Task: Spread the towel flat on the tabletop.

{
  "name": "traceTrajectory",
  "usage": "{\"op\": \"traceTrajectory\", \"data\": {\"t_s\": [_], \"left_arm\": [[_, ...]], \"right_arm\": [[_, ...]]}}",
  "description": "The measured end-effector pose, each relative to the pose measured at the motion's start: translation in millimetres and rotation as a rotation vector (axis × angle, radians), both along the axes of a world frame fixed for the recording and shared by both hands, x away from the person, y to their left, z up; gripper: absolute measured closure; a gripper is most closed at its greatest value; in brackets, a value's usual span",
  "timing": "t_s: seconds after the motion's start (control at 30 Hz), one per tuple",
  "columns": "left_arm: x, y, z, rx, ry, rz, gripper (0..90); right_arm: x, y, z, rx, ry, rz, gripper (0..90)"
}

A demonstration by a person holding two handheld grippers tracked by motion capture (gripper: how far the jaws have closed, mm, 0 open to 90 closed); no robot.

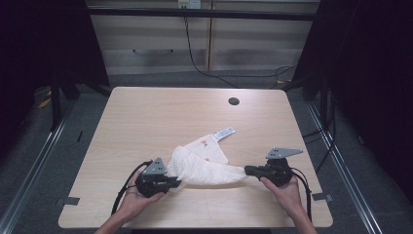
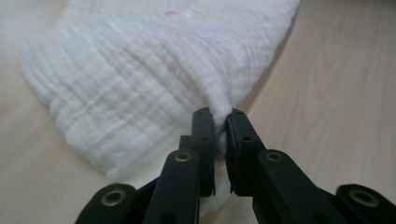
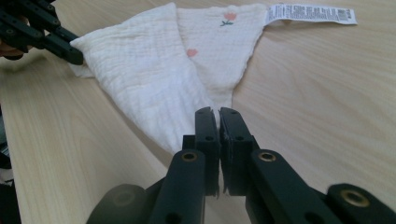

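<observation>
A white crinkled cloth (image 1: 204, 165) with small pink flower prints lies bunched on the wooden table (image 1: 146, 112), stretched between both grippers. My left gripper (image 1: 178, 183) is shut on the cloth's left corner; in the left gripper view the gripper (image 2: 220, 114) has a fold of cloth (image 2: 140, 79) pinched at its tips. My right gripper (image 1: 247, 170) is shut on the right corner; the right gripper view shows the gripper (image 3: 218, 112) clamped on the narrow end of the cloth (image 3: 154, 84). A white care label (image 1: 224, 133) sticks out at the cloth's far edge.
A round cable hole (image 1: 234, 101) sits near the table's far edge. Bare wood lies on all sides of the cloth. Cables trail from both grippers over the near edge. Dark frame posts and floor rails flank the table.
</observation>
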State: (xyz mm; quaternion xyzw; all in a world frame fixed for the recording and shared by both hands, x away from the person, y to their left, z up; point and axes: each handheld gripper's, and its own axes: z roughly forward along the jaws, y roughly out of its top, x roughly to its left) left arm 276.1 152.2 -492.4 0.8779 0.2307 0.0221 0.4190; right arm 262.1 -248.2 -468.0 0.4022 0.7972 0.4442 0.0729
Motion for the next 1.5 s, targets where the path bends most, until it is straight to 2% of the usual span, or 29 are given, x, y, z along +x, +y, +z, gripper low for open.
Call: {"op": "traceTrajectory", "data": {"t_s": [0.03, 0.1, 0.17, 0.23, 0.3, 0.4, 0.43, 0.57, 0.67, 0.7, 0.73, 0.83, 0.87, 0.97, 1.0, 1.07, 1.13, 1.2, 1.33, 1.4, 1.5], "left_arm": [[-5.9, -0.4, -0.9, 0.014, -0.011, -0.009, 82.9], [-16.3, -0.3, -0.4, 0.008, 0.006, -0.036, 82.6], [-18.9, 0.7, 0.0, 0.013, 0.007, -0.037, 80.8], [-19.7, 4.2, 1.2, -0.013, 0.026, -0.036, 73.4], [-17.7, 8.8, 3.9, -0.052, 0.042, -0.029, 65.7], [-13.7, 14.5, 8.9, -0.074, 0.038, -0.014, 58.4], [-7.0, 22.4, 13.2, -0.128, 0.059, 0.014, 56.2], [6.8, 31.7, 21.4, -0.152, 0.04, 0.072, 53.6], [23.6, 33.8, 23.0, -0.14, 0.029, 0.118, 53.5], [23.6, 33.8, 23.0, -0.14, 0.029, 0.118, 53.5], [36.2, 33.9, 20.8, -0.138, 0.039, 0.146, 53.5], [53.4, 33.6, 18.0, -0.139, 0.039, 0.179, 54.2], [59.1, 33.3, 16.8, -0.132, 0.052, 0.186, 54.7], [72.2, 32.6, 13.9, -0.126, 0.058, 0.213, 55.0], [76.3, 31.7, 13.3, -0.108, 0.054, 0.215, 55.2], [83.6, 30.9, 11.1, -0.121, 0.053, 0.233, 55.7], [87.0, 30.1, 9.3, -0.129, 0.065, 0.237, 56.7], [95.7, 25.2, 2.6, -0.103, 0.077, 0.236, 58.2], [101.7, 18.6, -2.8, -0.11, 0.085, 0.236, 58.5], [105.5, 11.3, -6.8, -0.085, 0.092, 0.23, 58.1], [107.2, 3.6, -9.9, -0.073, 0.097, 0.218, 57.3]], "right_arm": [[-2.1, -1.3, -1.3, -0.001, 0.004, -0.002, 87.1], [-7.2, -3.0, -6.3, -0.002, 0.014, -0.005, 87.1], [-7.5, -3.0, -7.7, -0.007, 0.015, -0.003, 87.0], [-6.4, -1.4, -9.5, -0.005, 0.018, -0.005, 87.0], [-5.1, -0.8, -9.2, 0.001, 0.01, -0.005, 87.0], [-4.0, -0.5, -8.4, 0.005, 0.008, -0.01, 87.0], [-2.3, -0.5, -7.9, 0.009, 0.004, -0.012, 87.0], [0.0, -0.8, -7.4, 0.016, -0.002, -0.02, 87.0], [1.3, -1.9, -6.5, 0.015, -0.006, -0.026, 87.0], [1.8, -2.5, -6.1, 0.02, -0.007, -0.03, 87.0], [2.4, -3.5, -5.8, 0.019, -0.01, -0.029, 87.0], [3.7, -5.4, -5.6, 0.024, -0.013, -0.04, 87.0], [4.2, -6.0, -5.5, 0.022, -0.012, -0.042, 87.0], [5.8, -7.8, -5.4, 0.026, -0.017, -0.049, 87.0], [6.5, -8.3, -5.3, 0.025, -0.02, -0.049, 87.0], [7.5, -8.7, -5.2, 0.024, -0.02, -0.055, 87.0], [7.8, -8.6, -5.2, 0.024, -0.02, -0.057, 87.0], [8.1, -8.6, -5.2, 0.024, -0.022, -0.057, 87.0], [8.4, -8.6, -5.9, 0.022, -0.024, -0.05, 87.0], [8.3, -8.3, -6.1, 0.021, -0.019, -0.051, 87.0], [8.6, -8.0, -6.4, 0.022, -0.017, -0.049, 86.9]]}}
